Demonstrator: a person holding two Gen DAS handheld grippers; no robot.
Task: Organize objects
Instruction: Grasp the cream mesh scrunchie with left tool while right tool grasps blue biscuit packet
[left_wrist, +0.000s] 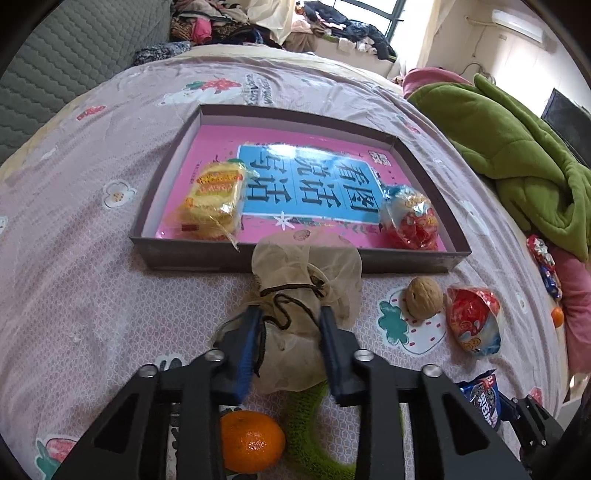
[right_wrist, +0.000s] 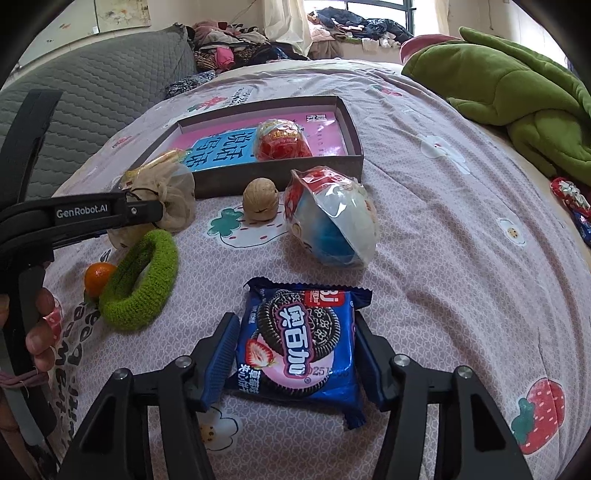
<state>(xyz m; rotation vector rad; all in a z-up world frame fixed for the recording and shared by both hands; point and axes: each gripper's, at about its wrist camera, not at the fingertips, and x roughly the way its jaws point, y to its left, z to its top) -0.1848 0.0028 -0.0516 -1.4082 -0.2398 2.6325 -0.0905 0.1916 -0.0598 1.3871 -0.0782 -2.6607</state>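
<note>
Shallow box (left_wrist: 295, 260) on bed (left_wrist: 92, 295), near wall at 12 o'clock of left tongs (left_wrist: 291, 314); bare bedspread at 9 o'clock. Left tongs narrow, pads pressing mesh pouch (left_wrist: 295, 332). Right tongs (right_wrist: 293, 350) mid-width, straddling cookie packet (right_wrist: 299, 347); contact cannot tell. Walnut (right_wrist: 260, 199) just before box wall.

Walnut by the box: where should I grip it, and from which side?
Grip the walnut across its rounded middle, coming from above. It stands clear on the bedsheet, but the box wall is close behind and the wrapped ball close beside it, so a low approach looks crowded.
</note>
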